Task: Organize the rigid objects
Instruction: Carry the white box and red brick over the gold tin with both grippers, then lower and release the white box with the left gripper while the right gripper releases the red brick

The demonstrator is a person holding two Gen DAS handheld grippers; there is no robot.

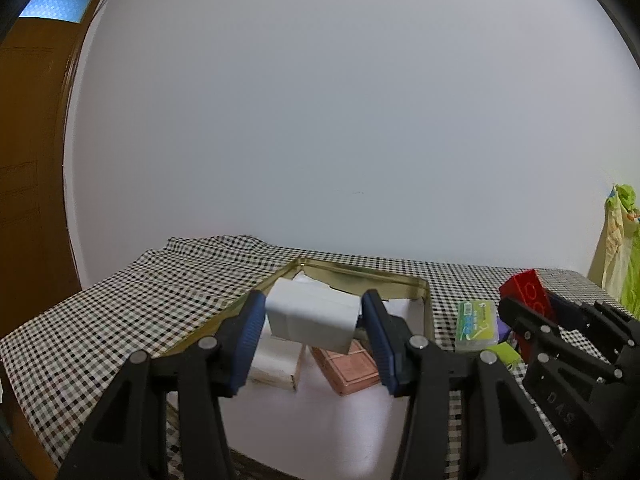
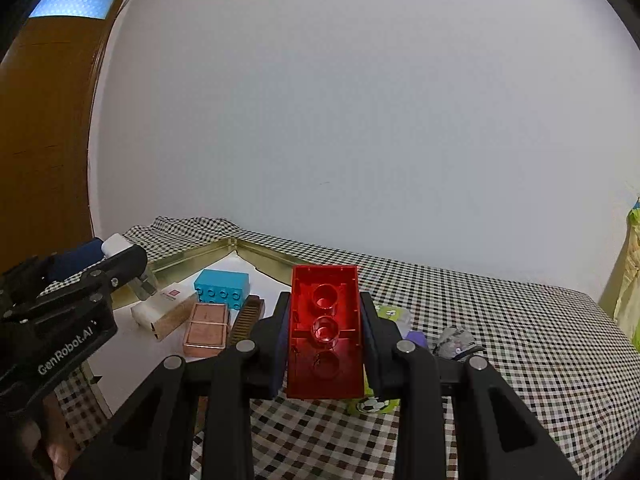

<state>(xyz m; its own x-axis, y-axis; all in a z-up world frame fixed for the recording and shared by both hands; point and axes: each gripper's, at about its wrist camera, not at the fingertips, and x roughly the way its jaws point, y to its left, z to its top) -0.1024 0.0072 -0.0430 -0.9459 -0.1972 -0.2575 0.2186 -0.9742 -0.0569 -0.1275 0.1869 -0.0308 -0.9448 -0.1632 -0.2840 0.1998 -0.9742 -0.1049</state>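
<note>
While the left hand-held gripper (image 1: 314, 326) clamps a white block (image 1: 310, 318) above the tray (image 2: 192, 258), a box (image 2: 166, 310), copper case (image 2: 206, 330), comb (image 2: 246, 318) and blue brick (image 2: 222, 286) already lie inside. Further right, the right hand-held gripper (image 2: 324, 330) grips a red brick (image 2: 324, 328) over the table (image 2: 500, 320); small items (image 1: 478, 324) wait on the cloth, so sorting looks partway done.

Green packet (image 1: 476, 326) print unreadable (too small); white box (image 1: 310, 314) hides tray (image 1: 424, 304) contents.

Your tray (image 2: 188, 258) sits on the cloth (image 2: 500, 320). In it, the box (image 2: 164, 310) lies left of the block (image 2: 222, 286). The packet (image 1: 476, 326) lies right of the tray.
</note>
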